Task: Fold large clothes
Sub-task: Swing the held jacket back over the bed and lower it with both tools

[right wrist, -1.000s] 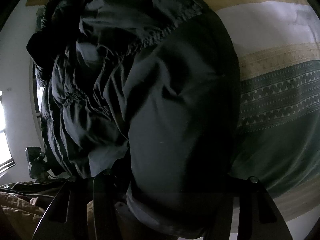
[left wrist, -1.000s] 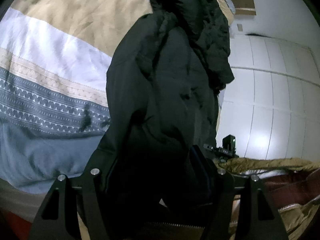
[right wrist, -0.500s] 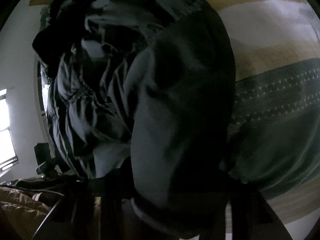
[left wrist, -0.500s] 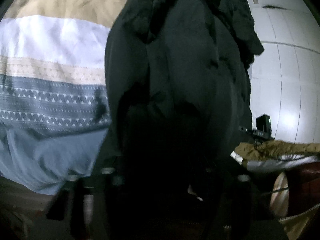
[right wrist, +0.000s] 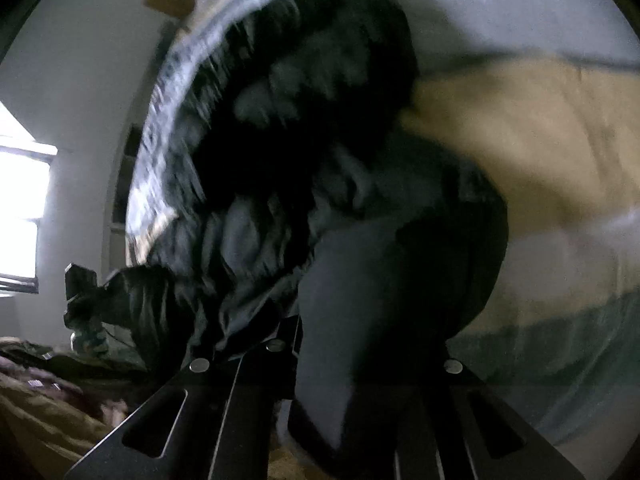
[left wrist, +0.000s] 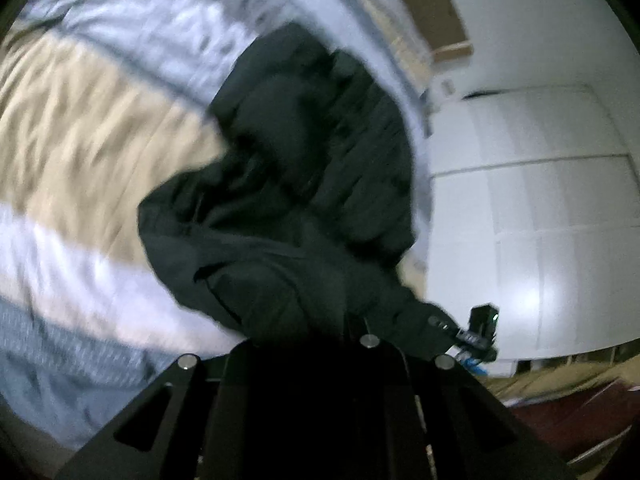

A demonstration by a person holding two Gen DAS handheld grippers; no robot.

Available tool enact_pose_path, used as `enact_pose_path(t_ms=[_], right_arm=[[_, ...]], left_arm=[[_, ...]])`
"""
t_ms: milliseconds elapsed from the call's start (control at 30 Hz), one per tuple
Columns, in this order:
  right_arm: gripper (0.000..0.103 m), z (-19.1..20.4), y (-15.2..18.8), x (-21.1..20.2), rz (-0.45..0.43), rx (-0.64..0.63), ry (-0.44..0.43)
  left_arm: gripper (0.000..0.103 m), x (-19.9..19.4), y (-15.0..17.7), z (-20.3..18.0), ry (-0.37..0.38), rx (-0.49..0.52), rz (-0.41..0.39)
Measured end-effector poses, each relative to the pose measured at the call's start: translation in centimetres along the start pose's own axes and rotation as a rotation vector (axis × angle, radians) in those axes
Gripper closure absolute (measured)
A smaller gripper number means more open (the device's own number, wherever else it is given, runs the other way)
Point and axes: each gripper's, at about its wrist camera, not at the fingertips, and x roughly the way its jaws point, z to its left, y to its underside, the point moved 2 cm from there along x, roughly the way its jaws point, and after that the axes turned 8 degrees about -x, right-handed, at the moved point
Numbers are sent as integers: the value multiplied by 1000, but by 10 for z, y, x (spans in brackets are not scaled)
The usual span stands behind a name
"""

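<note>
Both grippers, left gripper [left wrist: 320, 344] and right gripper [right wrist: 340, 360], just closed, pinching bunched dark puffy jacket [left wrist: 304, 184] above striped bedspread [left wrist: 80, 152]; white wardrobe [left wrist: 540, 220] beside.

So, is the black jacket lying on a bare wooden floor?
No, the black jacket lies on a striped bed cover.

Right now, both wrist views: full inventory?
jacket: one, black, padded, bunched on the bed, its near edge at both grippers.
bedspread: one, striped tan, white and grey-blue, under the jacket.
wardrobe doors: white panels, right of the bed in the left view.
window: one, bright, far left in the right view.
tan and maroon fabric: a heap, low at the bed's side.
left gripper: black, jaws just closed, shut on the jacket.
right gripper: black, jaws just closed, shut on the jacket.
</note>
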Motion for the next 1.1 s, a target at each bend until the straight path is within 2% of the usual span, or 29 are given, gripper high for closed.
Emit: enact_pose_path(t_ms=[133, 233, 367, 467, 600, 800, 933, 1100], right_arm=[[94, 8, -39, -41, -158, -23, -42], [94, 22, -69, -64, -271, -31, -93], [94, 29, -111, -81, -377, -15, -168], [93, 27, -137, -79, -419, 32, -210], [92, 15, -174, -64, -443, 147, -220], [84, -11, -228, -35, -487, 349, -216], [78, -39, -261, -7, -480, 463, -173], [69, -71, -295, 25, -461, 548, -113]], left_arm=[[92, -16, -30, -37, 125, -7, -105], [92, -32, -56, -58, 189, -12, -176], [92, -43, -98, -77, 245, -41, -250], [92, -37, -131, -84, 267, -74, -284], [92, -16, -174, -87, 242, -114, -308], [92, 37, -251, -81, 181, -178, -322], [92, 82, -301, -69, 102, -237, -324], [90, 129, -341, -48, 14, -287, -312]])
